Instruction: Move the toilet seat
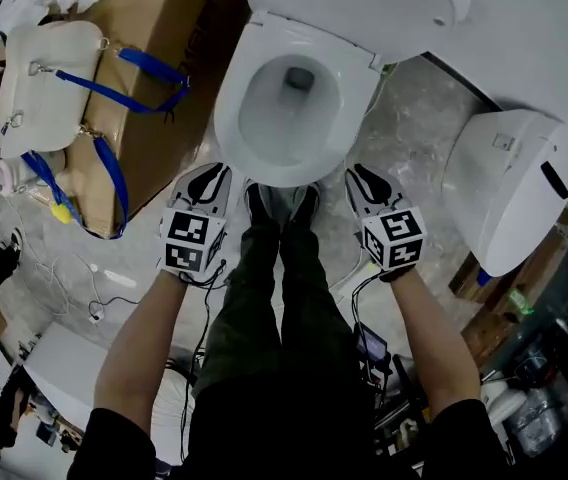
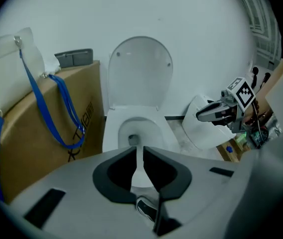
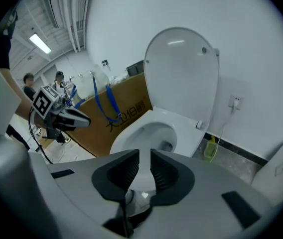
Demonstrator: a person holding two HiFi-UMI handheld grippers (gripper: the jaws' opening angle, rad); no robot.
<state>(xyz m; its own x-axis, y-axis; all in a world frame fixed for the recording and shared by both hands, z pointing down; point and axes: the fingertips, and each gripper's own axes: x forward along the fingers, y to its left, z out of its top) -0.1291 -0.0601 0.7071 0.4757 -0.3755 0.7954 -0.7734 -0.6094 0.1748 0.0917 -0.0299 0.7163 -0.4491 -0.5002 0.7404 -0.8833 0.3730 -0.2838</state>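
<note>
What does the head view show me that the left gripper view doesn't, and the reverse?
Only the head view shows the person's legs and shoes at the bowl's front, both forearms, and the left tool from above. Only the left gripper view shows the raised lid face-on against the wall, and the left tool's jaws together with nothing held. Both show the toilet bowl, the cardboard box with blue straps, the right tool, and the white fixture beside the toilet.

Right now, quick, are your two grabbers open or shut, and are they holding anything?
Left gripper: shut, holding nothing.
Right gripper: open a little, holding nothing.
</note>
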